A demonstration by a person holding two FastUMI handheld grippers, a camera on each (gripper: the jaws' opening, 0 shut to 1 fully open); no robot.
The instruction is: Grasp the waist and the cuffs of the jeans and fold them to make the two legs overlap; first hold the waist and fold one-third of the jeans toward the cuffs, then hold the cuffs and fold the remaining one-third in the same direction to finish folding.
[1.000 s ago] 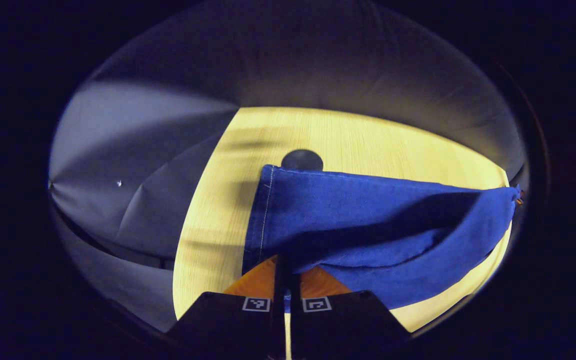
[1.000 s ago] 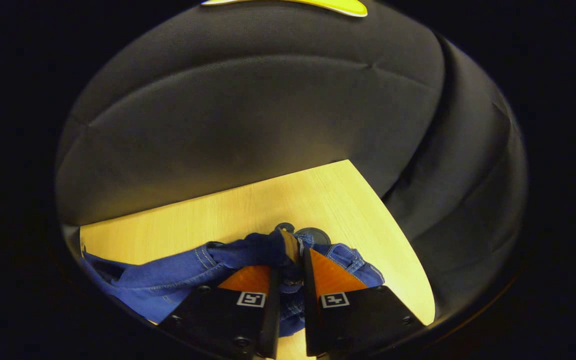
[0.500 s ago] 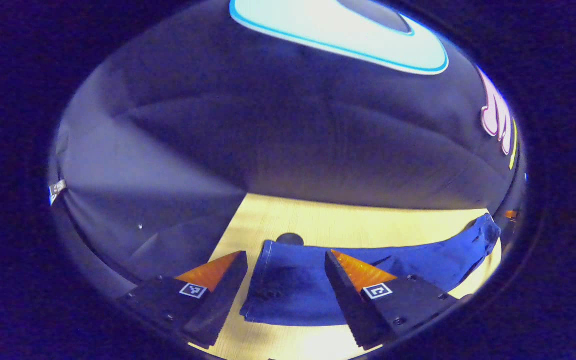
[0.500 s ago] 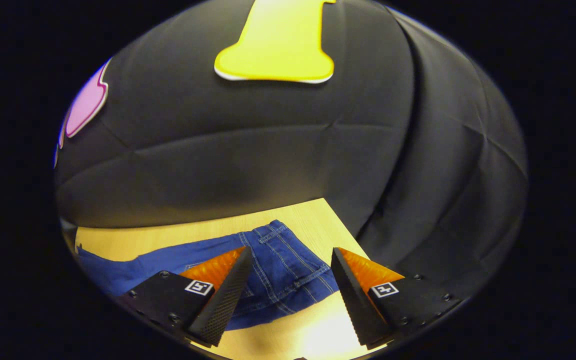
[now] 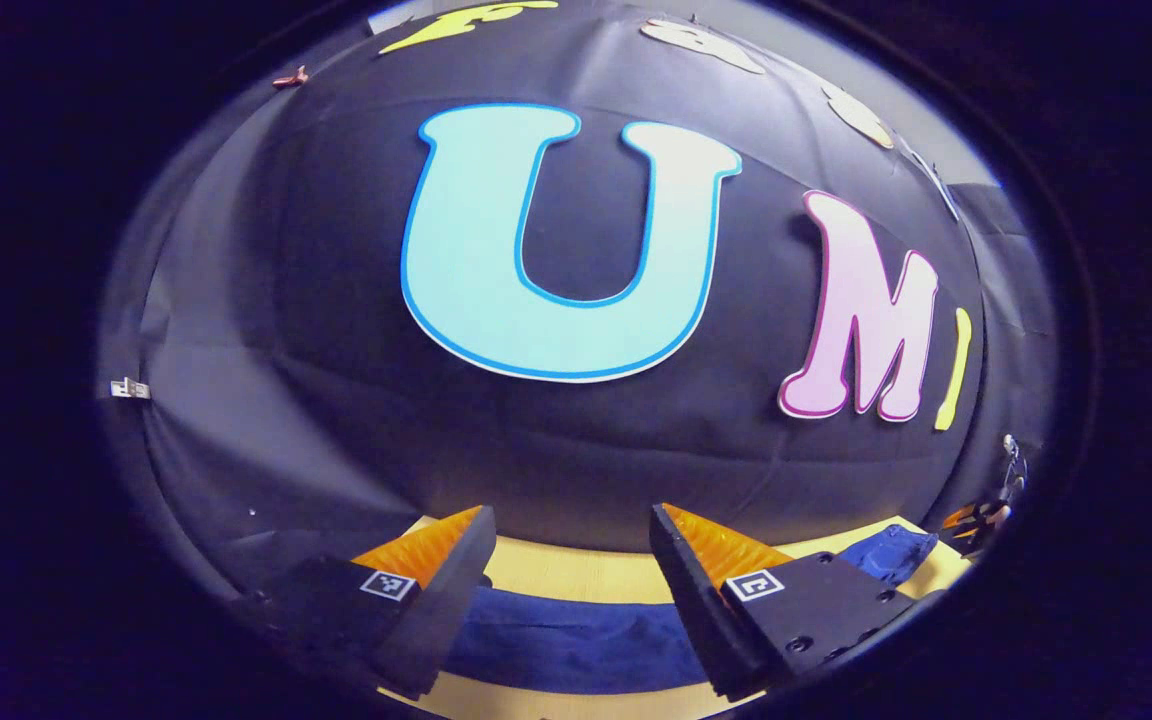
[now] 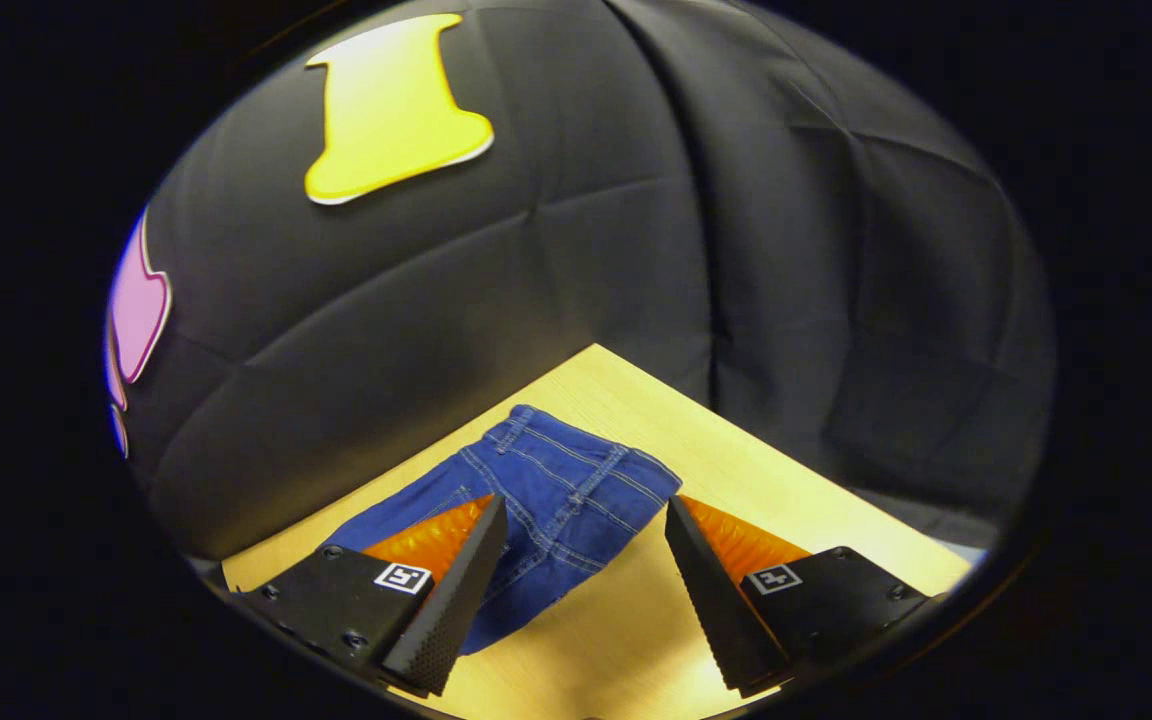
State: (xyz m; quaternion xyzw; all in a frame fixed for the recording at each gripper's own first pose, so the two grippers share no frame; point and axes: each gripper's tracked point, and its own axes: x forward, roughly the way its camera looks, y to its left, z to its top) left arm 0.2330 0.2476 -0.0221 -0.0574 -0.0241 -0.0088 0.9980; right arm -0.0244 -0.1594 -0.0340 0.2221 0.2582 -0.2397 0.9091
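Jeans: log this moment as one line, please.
jeans: flat on table | left tongs: open, empty | right tongs: open, empty

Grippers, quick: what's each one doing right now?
Left gripper: open, holding nothing, above the blue denim jeans.
Right gripper: open, holding nothing, above the jeans' waist.

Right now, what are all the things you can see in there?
jeans: one pair, blue, lying flat on the table, waist end toward the far corner in the right gripper view.
table: one, light wood, under the jeans.
booth wall: black cloth, behind the table.
left hand-held gripper: one, fingers spread apart above the jeans, holding nothing.
right hand-held gripper: one, fingers spread apart above the waist end, holding nothing.
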